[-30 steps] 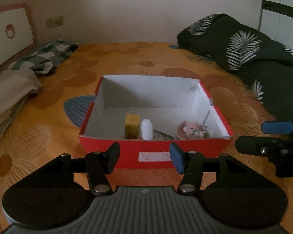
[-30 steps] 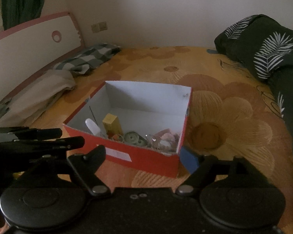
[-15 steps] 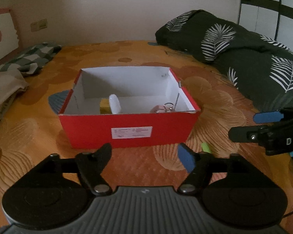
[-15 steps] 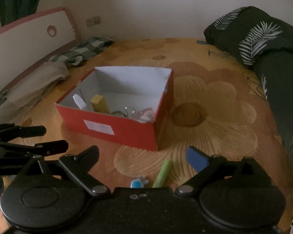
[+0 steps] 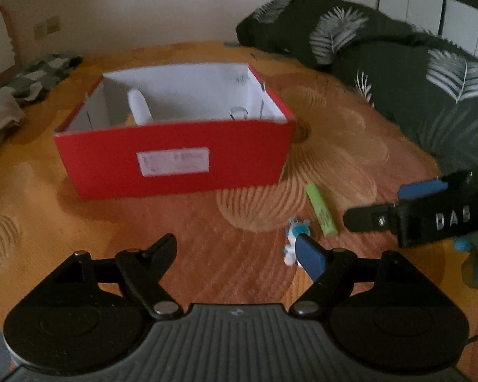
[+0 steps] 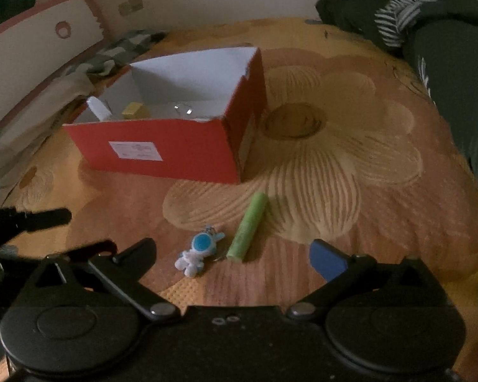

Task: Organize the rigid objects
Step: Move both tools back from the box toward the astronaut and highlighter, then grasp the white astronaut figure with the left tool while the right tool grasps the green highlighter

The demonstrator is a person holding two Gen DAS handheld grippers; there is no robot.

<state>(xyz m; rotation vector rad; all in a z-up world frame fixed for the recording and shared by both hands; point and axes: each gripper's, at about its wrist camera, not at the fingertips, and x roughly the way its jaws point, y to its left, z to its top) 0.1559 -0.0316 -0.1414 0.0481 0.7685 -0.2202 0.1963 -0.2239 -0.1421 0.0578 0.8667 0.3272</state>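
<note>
A red cardboard box (image 5: 175, 156) with a white inside stands on the orange bedspread; it is also in the right wrist view (image 6: 162, 149). It holds a white bottle (image 5: 138, 109), a yellow block (image 6: 132, 109) and some metal bits. In front of it lie a green tube (image 6: 248, 226) and a small blue-and-white astronaut figure (image 6: 197, 251). My right gripper (image 6: 232, 248) hangs just above and short of both, its jaws opening with nothing between them. My left gripper (image 5: 235, 245) is open and empty, with the figure (image 5: 294, 235) by its right finger and the tube (image 5: 321, 209) beyond it.
A dark leaf-print duvet (image 5: 398, 73) is heaped along the right side. A checked cloth (image 5: 38, 73) and a beige cloth lie at the left by the headboard (image 6: 32, 47). The flowered bedspread (image 6: 334, 165) spreads right of the box.
Both grippers have drawn back from the box and sunk toward the bedspread. Their jaws have spread wider. The green tube and the astronaut figure have come into view.
</note>
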